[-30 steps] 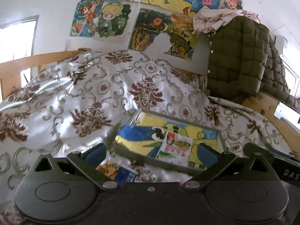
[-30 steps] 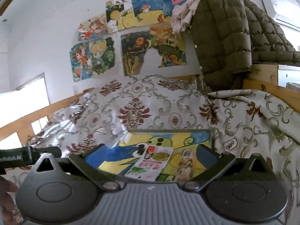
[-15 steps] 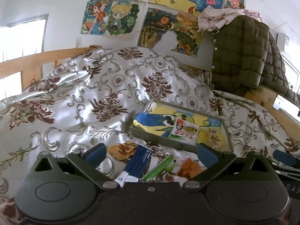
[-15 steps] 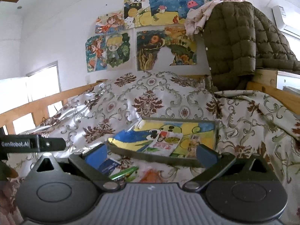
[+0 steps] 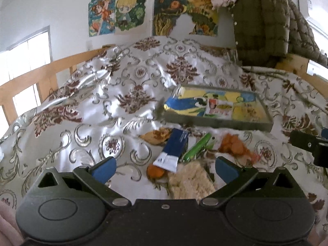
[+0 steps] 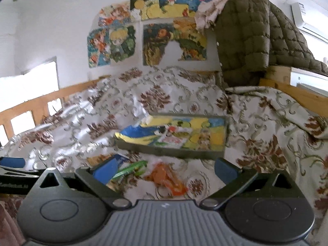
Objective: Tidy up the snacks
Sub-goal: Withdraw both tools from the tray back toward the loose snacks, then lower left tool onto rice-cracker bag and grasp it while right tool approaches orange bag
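Where a floral bedspread (image 5: 127, 94) lies, postered wall (image 6: 61, 20), both tongs wide, empty.

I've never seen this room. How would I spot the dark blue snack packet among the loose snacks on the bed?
Find the shallow tray with the cartoon picture, lying on the flowered bedspread. Loose snacks lie on the cloth just in front of its near edge. The dark blue packet is the long flat one with a white end, lying beside a thin green stick; its neighbours are orange or beige.
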The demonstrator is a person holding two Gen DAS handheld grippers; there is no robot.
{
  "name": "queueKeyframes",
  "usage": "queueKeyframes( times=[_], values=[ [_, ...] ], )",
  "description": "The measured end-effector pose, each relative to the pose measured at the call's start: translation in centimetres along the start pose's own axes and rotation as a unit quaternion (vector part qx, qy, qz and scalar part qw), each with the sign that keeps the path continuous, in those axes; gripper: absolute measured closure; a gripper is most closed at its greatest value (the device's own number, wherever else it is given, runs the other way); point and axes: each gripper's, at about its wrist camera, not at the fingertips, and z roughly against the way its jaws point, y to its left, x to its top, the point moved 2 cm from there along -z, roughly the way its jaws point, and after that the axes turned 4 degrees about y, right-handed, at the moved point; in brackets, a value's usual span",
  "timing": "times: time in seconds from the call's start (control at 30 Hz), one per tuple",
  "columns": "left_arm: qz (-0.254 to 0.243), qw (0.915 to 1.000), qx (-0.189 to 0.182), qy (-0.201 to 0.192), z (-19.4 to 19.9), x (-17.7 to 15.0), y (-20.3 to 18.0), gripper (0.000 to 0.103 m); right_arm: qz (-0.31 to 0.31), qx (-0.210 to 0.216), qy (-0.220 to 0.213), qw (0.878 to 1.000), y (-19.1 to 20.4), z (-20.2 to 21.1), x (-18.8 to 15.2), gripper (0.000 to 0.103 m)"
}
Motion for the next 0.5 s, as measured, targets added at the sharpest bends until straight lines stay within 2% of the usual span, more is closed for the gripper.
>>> queueKeyframes(
  times=[0.5],
  values=[
    [0.028, 0.996, -0.022, 0.081, -1.7, -1.8, 0.2, 0.001, -0.022, -0.028, 0.088, 0.995, -0.4, -1.5, -1.6, 0.0]
  ],
)
